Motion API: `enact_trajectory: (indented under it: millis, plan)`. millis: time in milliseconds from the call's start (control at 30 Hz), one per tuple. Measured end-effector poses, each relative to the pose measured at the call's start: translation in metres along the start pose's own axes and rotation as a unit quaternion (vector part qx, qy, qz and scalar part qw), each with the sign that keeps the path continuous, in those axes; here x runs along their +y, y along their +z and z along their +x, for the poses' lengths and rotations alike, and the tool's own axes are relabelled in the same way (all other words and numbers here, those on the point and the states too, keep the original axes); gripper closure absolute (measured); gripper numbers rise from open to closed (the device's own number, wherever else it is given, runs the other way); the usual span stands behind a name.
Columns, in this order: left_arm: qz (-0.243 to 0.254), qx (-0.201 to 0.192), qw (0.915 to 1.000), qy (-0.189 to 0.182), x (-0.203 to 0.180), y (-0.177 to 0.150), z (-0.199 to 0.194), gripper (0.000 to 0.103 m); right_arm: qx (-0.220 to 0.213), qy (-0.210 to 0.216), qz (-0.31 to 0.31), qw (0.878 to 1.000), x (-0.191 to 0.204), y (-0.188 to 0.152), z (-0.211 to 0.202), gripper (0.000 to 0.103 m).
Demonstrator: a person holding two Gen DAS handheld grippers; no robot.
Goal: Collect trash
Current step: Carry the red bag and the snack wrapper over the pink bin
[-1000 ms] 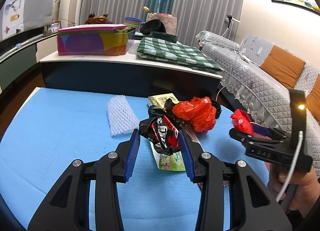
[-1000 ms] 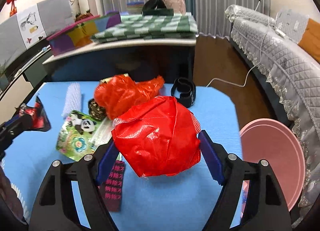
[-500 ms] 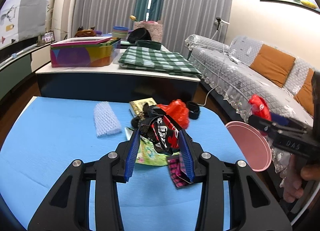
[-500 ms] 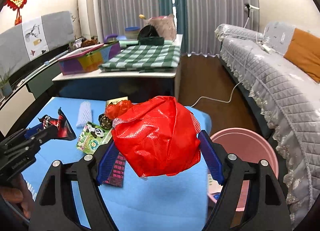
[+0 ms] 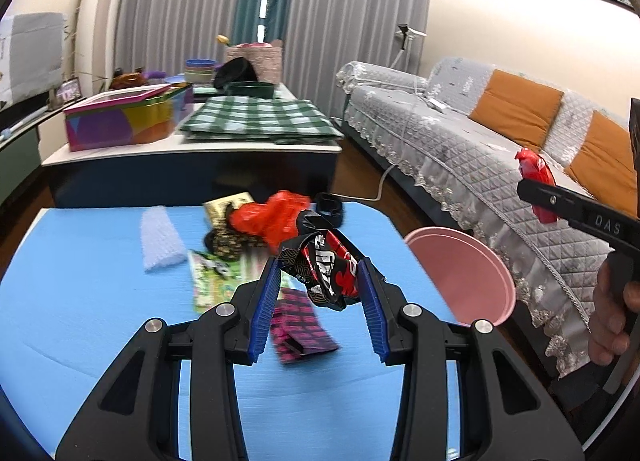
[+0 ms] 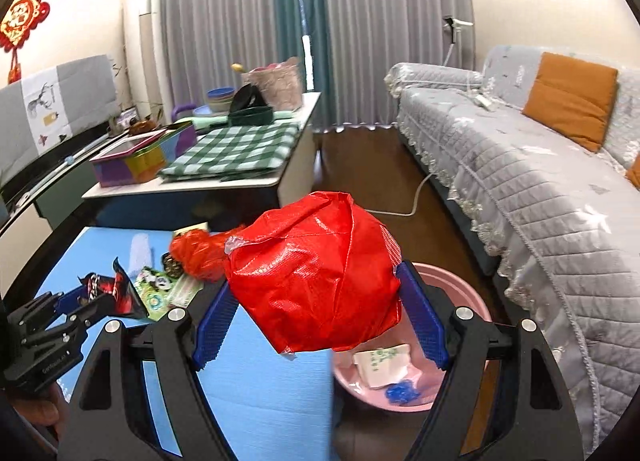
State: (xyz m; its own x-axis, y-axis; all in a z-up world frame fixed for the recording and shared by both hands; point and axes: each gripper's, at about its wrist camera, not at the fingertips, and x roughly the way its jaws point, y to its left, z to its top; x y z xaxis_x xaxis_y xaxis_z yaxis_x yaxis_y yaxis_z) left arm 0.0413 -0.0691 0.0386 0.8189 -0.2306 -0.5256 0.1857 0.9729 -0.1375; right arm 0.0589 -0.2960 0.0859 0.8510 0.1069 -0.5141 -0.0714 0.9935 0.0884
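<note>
both cameras sit just behind their own fingers, looking forward and slightly down. the left wrist view faces across the blue counter, pink basin at right. the right wrist view hangs over the basin, counter lower left. both share sofa and curtains.

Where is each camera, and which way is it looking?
Left wrist: on the left hand-held gripper, looking along its fingers over the blue table to the pink bin and sofa; it grips a black wrapper, and the right hand shows.
Right wrist: on the right hand-held gripper, gripping a red bag beside the bin, facing the curtains.
Both show table, bin, sofa and each other's gripper.
</note>
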Motion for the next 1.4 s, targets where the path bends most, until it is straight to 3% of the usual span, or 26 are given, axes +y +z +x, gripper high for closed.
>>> enact_trajectory:
  millis: [600,1400]
  plan:
    - [0.038,0.014,0.9974,-0.059,-0.073,0.021,0.043,0.063,-0.002,-0.068,0.056,0.996,-0.08,0.003,0.001,0.026]
    - [0.076,0.044,0.99,-0.111,-0.144,0.033,0.114,0.063,0.011,-0.095,0.091,0.991,-0.115,0.008,0.031,0.026]
